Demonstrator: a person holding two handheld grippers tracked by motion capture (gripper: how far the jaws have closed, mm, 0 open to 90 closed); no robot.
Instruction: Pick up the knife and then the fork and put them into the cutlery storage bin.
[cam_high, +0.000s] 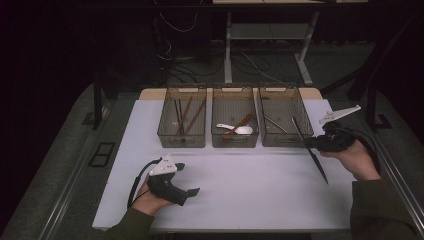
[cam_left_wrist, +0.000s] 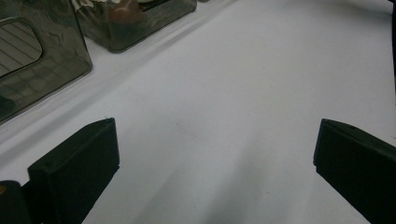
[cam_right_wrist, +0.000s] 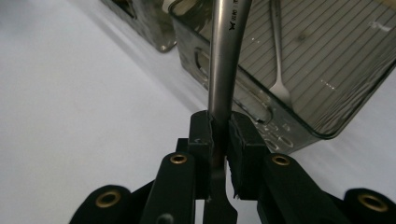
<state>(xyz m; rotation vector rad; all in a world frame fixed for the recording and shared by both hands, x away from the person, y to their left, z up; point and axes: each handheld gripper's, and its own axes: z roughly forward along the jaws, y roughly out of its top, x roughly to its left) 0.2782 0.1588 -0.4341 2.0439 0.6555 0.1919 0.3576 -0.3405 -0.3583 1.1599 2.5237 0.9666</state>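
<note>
Between the right tongs (cam_right_wrist: 219, 135), the utensil (cam_right_wrist: 227, 56) has its tip cut off.

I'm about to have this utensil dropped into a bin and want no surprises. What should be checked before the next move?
1. Right tongs shut on the metal utensil: ok.
2. Utensil clear of the white table: cannot tell; its lower tip hangs low over it.
3. Right bin has room: ok, one fork lies inside.
4. Left tongs open, holding nothing: ok.
5. Left tongs apart from the utensil's path: ok.
</note>
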